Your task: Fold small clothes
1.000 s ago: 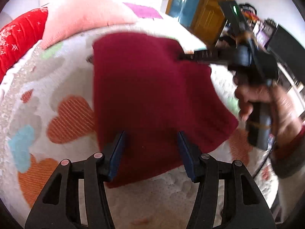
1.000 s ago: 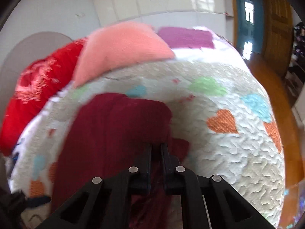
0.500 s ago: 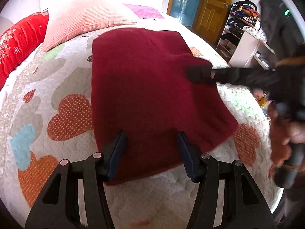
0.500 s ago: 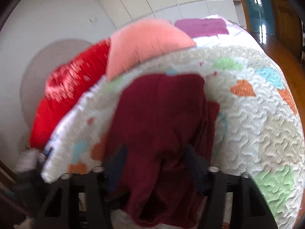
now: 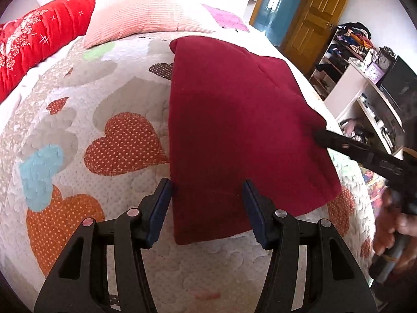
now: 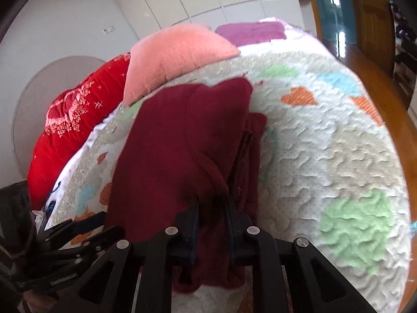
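Bed (image 5: 109, 234) under a white quilt with heart patches in orange, blue, green. Flat across its middle, a dark red garment (image 5: 234, 130), folded. Along the far edge, a red pillow (image 5: 39, 36), a pink pillow (image 5: 140, 15), then a purple cloth (image 5: 225, 20).

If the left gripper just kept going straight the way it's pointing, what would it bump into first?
Most likely the dark red garment spread on the quilted bed. The left gripper stands open and angled downward, with the cloth's near edge lying between its fingers. How high it sits above the cloth is hard to judge.
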A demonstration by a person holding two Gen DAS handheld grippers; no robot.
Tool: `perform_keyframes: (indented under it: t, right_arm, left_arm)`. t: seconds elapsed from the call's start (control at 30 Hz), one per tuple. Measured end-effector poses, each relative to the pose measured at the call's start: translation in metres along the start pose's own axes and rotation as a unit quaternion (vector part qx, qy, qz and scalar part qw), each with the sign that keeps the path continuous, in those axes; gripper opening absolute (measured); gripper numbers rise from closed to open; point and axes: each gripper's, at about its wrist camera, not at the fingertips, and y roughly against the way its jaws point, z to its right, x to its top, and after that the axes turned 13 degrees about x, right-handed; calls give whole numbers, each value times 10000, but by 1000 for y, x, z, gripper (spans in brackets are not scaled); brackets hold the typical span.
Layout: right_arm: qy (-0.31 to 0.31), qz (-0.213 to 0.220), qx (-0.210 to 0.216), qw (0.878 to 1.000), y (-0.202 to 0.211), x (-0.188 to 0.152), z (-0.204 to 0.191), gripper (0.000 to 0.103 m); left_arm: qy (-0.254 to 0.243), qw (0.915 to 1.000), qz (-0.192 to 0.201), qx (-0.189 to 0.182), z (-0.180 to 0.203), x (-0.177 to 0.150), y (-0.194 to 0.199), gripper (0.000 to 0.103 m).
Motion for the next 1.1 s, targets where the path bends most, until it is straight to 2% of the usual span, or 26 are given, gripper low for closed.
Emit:
perform_keyframes:
  t: [0.2, 0.43, 0.53, 0.67, 0.73, 0.87, 1.0, 1.03, 1.07, 1.1]
  right_arm:
    - [426, 333, -35, 9985, 24, 1, -36, 18]
    - [659, 382, 29, 9971, 11, 10, -50, 18]
    - [696, 276, -71, 9972, -3, 10, -45, 18]
    - [486, 121, -387, 9980, -21, 6, -20, 18]
    - [371, 179, -301, 9987, -22, 2, -13, 18]
    - [473, 175, -320, 9982, -28, 2, -12, 18]
    - [289, 313, 59, 9991, -12, 5, -10, 18]
    - [218, 389, 126, 9989, -7, 6, -8, 20]
    - [151, 494, 112, 9986, -2, 7, -6, 37]
    - [116, 577, -15, 9983, 1, 8, -5, 66]
  left_arm:
    - [-13, 9999, 54, 88, 1, 2, 4, 55]
    - [91, 9997, 117, 196, -4, 11, 1, 55]
    - [83, 9997, 76, 211, -3, 14, -6, 55]
    - [92, 9998, 17, 156, -2, 15, -15, 55]
    - [104, 9998, -4, 162, -2, 15, -19, 58]
    - [212, 9997, -91, 32, -5, 17, -21, 58]
    - [573, 9979, -34, -312, -23, 26, -15, 60]
    - [665, 9971, -36, -361, -27, 29, -16, 69]
    - [768, 9962, -49, -416, -31, 32, -17, 72]
    - [889, 9947, -64, -507, -35, 36, -20, 73]
